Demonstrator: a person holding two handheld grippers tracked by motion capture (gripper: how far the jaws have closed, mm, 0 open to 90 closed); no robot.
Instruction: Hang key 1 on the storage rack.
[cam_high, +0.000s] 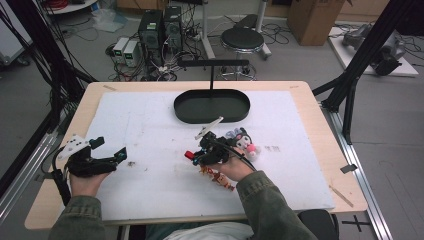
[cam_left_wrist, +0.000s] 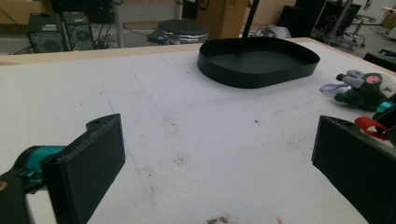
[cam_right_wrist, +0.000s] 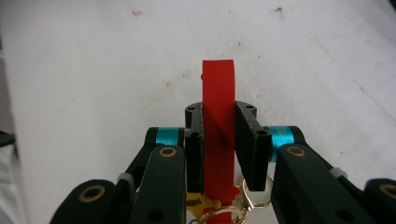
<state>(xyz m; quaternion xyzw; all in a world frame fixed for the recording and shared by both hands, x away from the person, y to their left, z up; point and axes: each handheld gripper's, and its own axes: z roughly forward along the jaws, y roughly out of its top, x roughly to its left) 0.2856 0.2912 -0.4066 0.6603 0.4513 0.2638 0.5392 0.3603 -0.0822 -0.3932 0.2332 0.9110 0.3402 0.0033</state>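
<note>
Grip, right: my right gripper (cam_right_wrist: 218, 140) is clamped on the red strap (cam_right_wrist: 218, 100) of a keychain (cam_high: 218, 177); strap loop sticks out past the jaw tips.
Grip, left: my left gripper (cam_high: 108, 148) is spread wide, nothing between the jaws, parked near the table's left edge.
Keychain location: over the white mat (cam_high: 150, 125), centre-front of the table; gold ring (cam_right_wrist: 254, 196) and charm (cam_high: 220, 178) hang below the jaws. Can't tell if the charm rests on the mat or hangs clear.
Neighbours: plush keychain (cam_high: 243, 140) just beside my right gripper, on the far side; also visible at right from the left gripper view (cam_left_wrist: 366, 88).
Tray: black oval tray (cam_high: 212, 117) toward the far edge, nothing in it.
Progress, my read: pick done, strap secured. Left: carry to the tray, release, then the plush. Early stage.
</note>
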